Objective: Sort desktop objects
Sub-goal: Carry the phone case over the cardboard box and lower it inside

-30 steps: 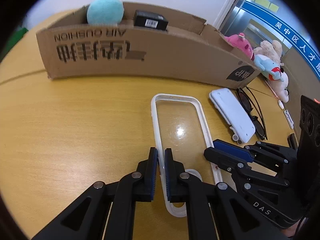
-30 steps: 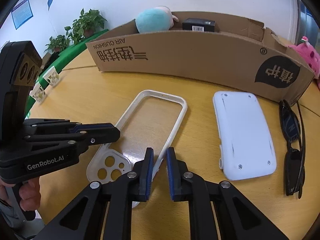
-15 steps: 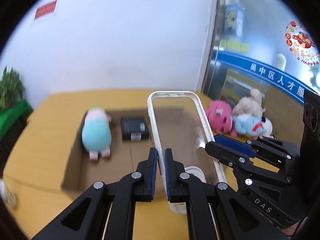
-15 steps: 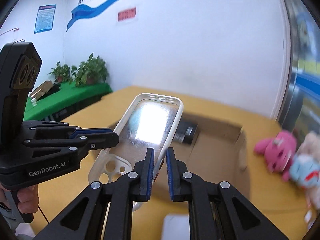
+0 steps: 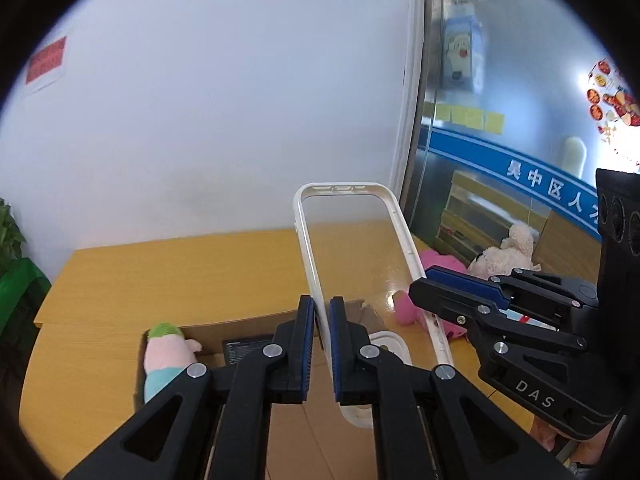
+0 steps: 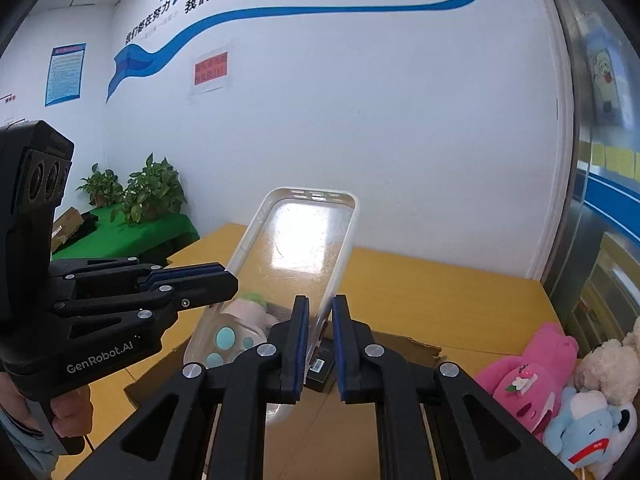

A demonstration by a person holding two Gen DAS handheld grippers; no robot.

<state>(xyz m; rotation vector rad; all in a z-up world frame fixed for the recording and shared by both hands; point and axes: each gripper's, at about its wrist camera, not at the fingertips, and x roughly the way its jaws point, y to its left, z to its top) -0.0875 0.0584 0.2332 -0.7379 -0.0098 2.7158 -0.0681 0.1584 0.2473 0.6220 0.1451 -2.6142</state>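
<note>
Wooden table (image 5: pixel 168 272) is carrying everything; the open cardboard box (image 5: pixel 256 332) is sitting on it, and all places below are given from that box.

Inside the box: a pastel plush (image 5: pixel 164 360) is lying at the left end, a small black box (image 5: pixel 246 348) beside it. Just outside its right end, pink and cream stuffed toys (image 6: pixel 532 372) are piling on the table.

Clear phone case (image 5: pixel 352 264) is hanging in the air above the box, tilted up at its far end. Left gripper (image 5: pixel 319 340) is pinching the left rim, right gripper (image 6: pixel 320 340) the right rim, both jaws nearly closed on thin plastic. Two-sided hold probably is keeping the floppy shell from twisting while it is being carried over for dropping in.

Left wrist view is showing the case's camera cut-out end near the fingers and the glass door beyond; right wrist view alone is showing potted plants (image 6: pixel 148 192), a hand (image 6: pixel 72 412) on the left handle, and plush paws through the case.
</note>
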